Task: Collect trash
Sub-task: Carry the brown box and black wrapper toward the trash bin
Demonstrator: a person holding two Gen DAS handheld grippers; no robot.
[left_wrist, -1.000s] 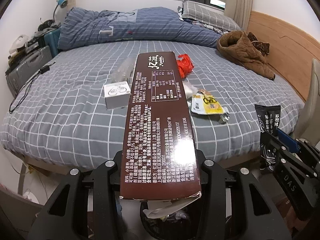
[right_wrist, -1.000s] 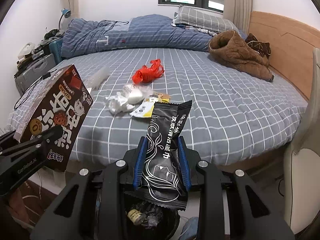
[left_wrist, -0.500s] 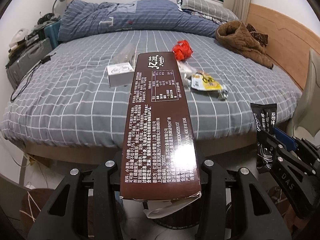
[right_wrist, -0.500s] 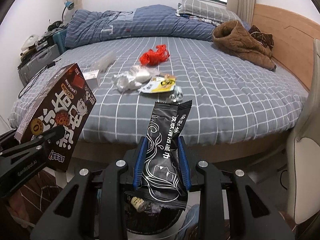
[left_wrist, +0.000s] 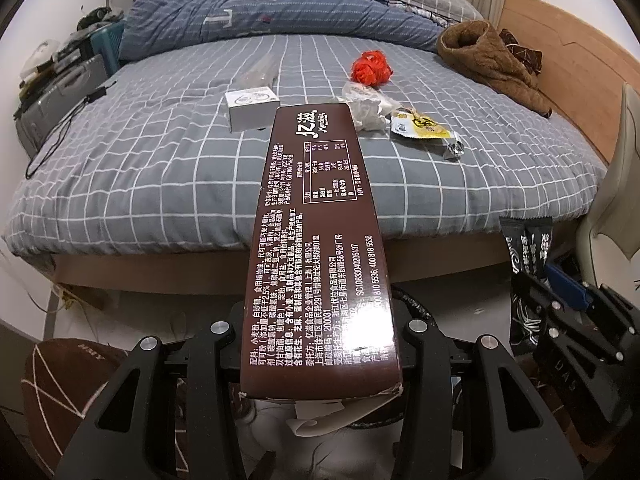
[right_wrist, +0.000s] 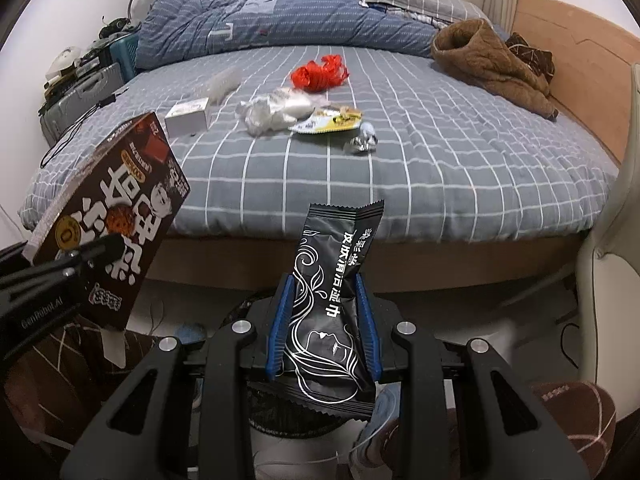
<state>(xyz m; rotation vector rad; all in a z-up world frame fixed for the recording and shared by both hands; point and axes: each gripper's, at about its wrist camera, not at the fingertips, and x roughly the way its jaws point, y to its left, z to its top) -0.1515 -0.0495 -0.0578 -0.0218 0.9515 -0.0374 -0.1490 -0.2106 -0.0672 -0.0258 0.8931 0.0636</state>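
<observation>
My left gripper (left_wrist: pixel 320 320) is shut on a long brown snack box (left_wrist: pixel 316 240), which sticks out forward over the bed's edge. My right gripper (right_wrist: pixel 324 320) is shut on a black wet-wipe packet (right_wrist: pixel 332 300) between its blue pads. A black mesh bin (right_wrist: pixel 292 420) lies below both, mostly hidden; its rim (left_wrist: pixel 418 310) shows behind the box. On the bed lie a red bag (right_wrist: pixel 318 74), crumpled white plastic (right_wrist: pixel 272 110), a yellow wrapper (right_wrist: pixel 328 122), a foil wrapper (right_wrist: pixel 364 142), a small white box (right_wrist: pixel 188 116) and a clear bag (right_wrist: pixel 222 82).
A grey checked bed (left_wrist: pixel 160 168) fills the view ahead, with a brown jacket (left_wrist: pixel 488 56) at its far right and a blue duvet (left_wrist: pixel 240 16) at the back. A suitcase (left_wrist: pixel 60 92) stands left. A pale chair (right_wrist: pixel 608 280) stands right. Brown patterned slippers (left_wrist: pixel 68 380) are below.
Both grippers have drawn back from the bed and sunk, so the bed's front edge and the floor now show. Each keeps its hold on its item.
</observation>
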